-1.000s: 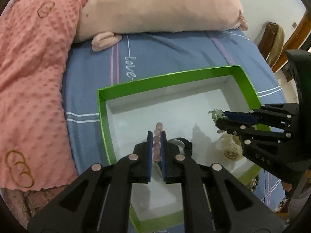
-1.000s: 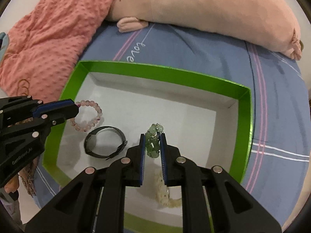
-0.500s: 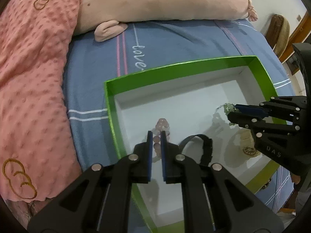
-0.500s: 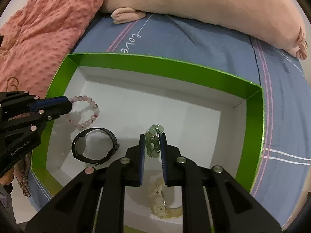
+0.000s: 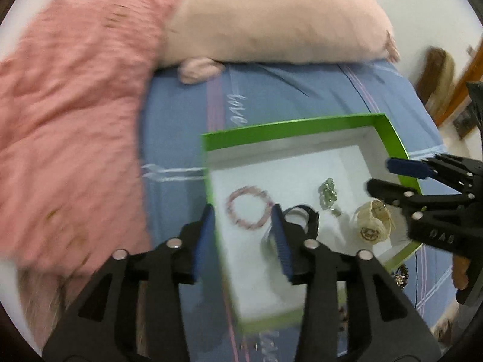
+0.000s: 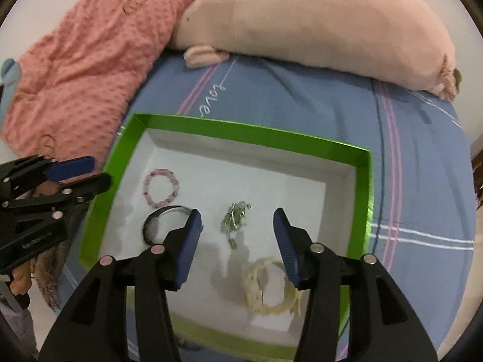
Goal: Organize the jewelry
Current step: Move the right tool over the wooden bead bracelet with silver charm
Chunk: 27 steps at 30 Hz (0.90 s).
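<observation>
- Green-rimmed box [image 6: 360, 199]: white floor, lies on the blue bedsheet [image 6: 302, 99]; holds four pieces, none touching the walls.
- Pink bead bracelet [image 6: 161, 187]: flat in the box's near-left part, just beside the black band [image 6: 160, 220] (watch or bangle; the left view is too blurred to settle it).
- Green bead piece [image 6: 237, 218]: loose heap mid-floor, between the right gripper's [image 6: 237, 236] spread fingers, untouched.
- Cream bracelet [image 6: 271, 286]: near the box's front wall, partly under the right gripper's outer finger.
- Left gripper [image 5: 243, 235]: jaws released and empty, straddling the box's left wall above the pink bracelet.
- Right gripper: likewise released, empty.
- Step in hand, by judgement: both pieces are set down and let go; the placing stage reads complete.
- Next move: lift both grippers straight up clear of the rim, then fetch any piece outside (something dark lies on the sheet [image 5: 400, 274] beyond the box's near corner).
- Room: open floor toward the far and right walls; the pink blanket [image 6: 90, 60] and plush pillow [image 6: 317, 21] crowd the far side.
</observation>
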Tool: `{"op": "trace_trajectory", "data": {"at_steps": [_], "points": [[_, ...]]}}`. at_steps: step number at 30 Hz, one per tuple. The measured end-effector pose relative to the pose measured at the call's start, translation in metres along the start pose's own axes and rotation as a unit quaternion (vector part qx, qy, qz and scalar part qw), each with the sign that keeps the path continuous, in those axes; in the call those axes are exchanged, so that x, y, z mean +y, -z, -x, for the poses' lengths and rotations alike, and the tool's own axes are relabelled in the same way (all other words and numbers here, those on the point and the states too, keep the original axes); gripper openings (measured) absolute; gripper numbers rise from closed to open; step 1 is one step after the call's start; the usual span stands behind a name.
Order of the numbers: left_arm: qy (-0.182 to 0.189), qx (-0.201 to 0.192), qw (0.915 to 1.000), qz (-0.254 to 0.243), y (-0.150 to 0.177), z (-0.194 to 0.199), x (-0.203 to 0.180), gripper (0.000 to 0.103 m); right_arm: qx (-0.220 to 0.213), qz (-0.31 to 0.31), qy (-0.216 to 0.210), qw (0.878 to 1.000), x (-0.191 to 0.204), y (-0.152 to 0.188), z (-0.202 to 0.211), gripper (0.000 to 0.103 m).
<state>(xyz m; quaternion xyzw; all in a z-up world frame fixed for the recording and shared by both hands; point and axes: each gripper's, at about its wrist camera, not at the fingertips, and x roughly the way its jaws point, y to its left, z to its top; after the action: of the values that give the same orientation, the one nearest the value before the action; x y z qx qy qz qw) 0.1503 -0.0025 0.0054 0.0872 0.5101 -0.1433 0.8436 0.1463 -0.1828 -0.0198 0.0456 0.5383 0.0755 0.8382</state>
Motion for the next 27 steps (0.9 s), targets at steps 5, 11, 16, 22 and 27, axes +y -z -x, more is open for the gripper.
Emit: {"op": "trace_trajectory", "data": {"at_steps": [5, 11, 16, 22, 27], "points": [[0.02, -0.014, 0.9994, 0.023, 0.061, 0.038, -0.034, 0.054, 0.007, 0.002, -0.019, 1.0, 0.005, 0.043, 0.038, 0.05], [0.038, 0.049, 0.998, -0.009, 0.141, 0.013, -0.086, 0.049, 0.062, 0.052, -0.014, 0.997, 0.017, 0.112, 0.061, 0.05], [-0.004, 0.039, 0.9991, 0.019, 0.155, 0.024, -0.073, 0.049, 0.055, -0.01, 0.011, 0.998, 0.0, 0.155, 0.043, 0.05], [-0.017, 0.048, 0.9986, 0.012, 0.158, 0.01, -0.076, 0.05, 0.051, -0.103, 0.067, 0.991, -0.026, 0.17, 0.01, 0.05], [-0.01, 0.044, 0.9989, 0.014, 0.158, 0.008, -0.073, 0.05, 0.044, -0.099, 0.096, 0.989, -0.022, 0.163, 0.003, 0.05]]}}
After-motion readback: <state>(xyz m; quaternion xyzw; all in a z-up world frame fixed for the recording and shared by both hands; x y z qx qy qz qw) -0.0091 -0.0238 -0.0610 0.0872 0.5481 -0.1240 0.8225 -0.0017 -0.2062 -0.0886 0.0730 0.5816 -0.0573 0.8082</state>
